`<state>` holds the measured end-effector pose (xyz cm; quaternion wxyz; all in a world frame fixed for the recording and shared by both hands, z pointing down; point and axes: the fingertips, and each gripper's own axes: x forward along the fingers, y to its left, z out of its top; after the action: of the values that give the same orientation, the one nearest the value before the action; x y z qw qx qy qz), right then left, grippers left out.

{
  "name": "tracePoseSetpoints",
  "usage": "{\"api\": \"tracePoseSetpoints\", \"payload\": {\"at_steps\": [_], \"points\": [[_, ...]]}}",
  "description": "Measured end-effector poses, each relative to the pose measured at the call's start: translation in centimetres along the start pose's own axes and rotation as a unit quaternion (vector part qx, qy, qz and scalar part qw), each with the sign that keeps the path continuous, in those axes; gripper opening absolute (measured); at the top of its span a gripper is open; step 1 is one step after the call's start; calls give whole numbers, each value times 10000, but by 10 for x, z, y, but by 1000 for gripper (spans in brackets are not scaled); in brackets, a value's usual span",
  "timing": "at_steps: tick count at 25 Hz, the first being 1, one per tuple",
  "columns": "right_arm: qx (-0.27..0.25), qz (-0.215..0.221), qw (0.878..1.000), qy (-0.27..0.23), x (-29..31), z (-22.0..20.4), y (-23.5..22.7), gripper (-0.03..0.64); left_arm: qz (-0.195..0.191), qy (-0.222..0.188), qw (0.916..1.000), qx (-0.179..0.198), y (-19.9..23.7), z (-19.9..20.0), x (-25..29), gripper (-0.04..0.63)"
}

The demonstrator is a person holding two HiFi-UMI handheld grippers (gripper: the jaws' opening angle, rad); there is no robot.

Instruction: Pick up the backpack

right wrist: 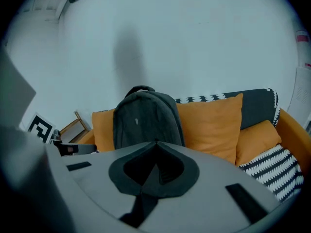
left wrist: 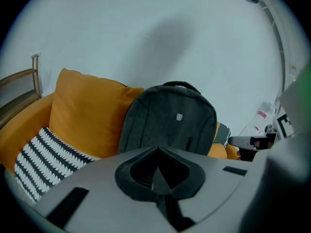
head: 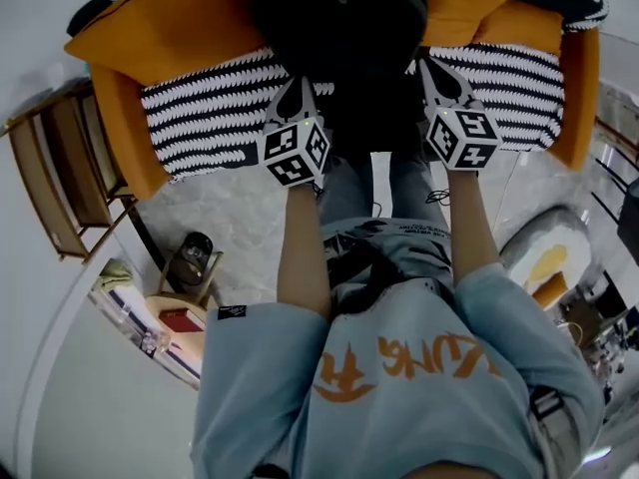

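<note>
In the head view the top edge cuts off the backpack, and its dark cloth swallows the tips of the left gripper and the right gripper, so contact cannot be judged there. In each gripper view that gripper's own grey body hides the lower part of the backpack and the seat beneath it. The sofa runs out of frame at the top. The things on the low shelf are too small to name.

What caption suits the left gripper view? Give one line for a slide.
Left tool, jaws shut and empty, points at a dark grey backpack upright against an orange cushion.
</note>
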<state>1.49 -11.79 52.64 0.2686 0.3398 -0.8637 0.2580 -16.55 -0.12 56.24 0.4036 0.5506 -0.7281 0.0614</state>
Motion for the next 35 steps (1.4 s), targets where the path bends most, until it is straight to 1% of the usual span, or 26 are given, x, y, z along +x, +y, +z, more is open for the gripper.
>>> {"api": "tracePoseSetpoints", "payload": {"at_steps": [7, 12, 13, 14, 15, 20, 22, 24, 26, 29, 32, 35], "points": [[183, -377, 9990, 186, 27, -32, -13, -3, -2, 170, 9998, 69, 40, -7, 29, 21], [216, -584, 9975, 336, 48, -51, -23, -2, -19, 348, 9993, 126, 64, -16, 55, 24], [223, -602, 9973, 358, 52, -53, -25, 2, -44, 382, 9992, 137, 68, -17, 61, 48], [237, -609, 9971, 385, 57, -56, -27, 33, -68, 422, 9990, 145, 71, -19, 66, 102], [256, -621, 9969, 418, 60, -58, -29, 90, -86, 467, 9988, 153, 74, -20, 71, 130], [301, -849, 9943, 575, 75, -70, -44, 147, -102, 637, 9978, 167, 89, -28, 92, 194], [338, -912, 9936, 572, 81, -71, -51, 175, -161, 613, 9979, 144, 93, -26, 100, 228], [353, -945, 9934, 539, 89, -68, -54, 186, -257, 531, 9982, 118, 97, -20, 108, 262], [356, -963, 9935, 494, 96, -64, -54, 192, -301, 451, 9984, 141, 101, -12, 114, 273], [387, -1008, 9929, 501, 101, -62, -59, 196, -316, 372, 9984, 283, 102, -3, 118, 276], [361, -1021, 9926, 544, 111, -61, -61, 195, -405, 414, 9975, 399, 101, 2, 130, 276], [370, -1051, 9922, 564, 119, -59, -62, 190, -392, 429, 9975, 391, 101, 2, 140, 275]]}}
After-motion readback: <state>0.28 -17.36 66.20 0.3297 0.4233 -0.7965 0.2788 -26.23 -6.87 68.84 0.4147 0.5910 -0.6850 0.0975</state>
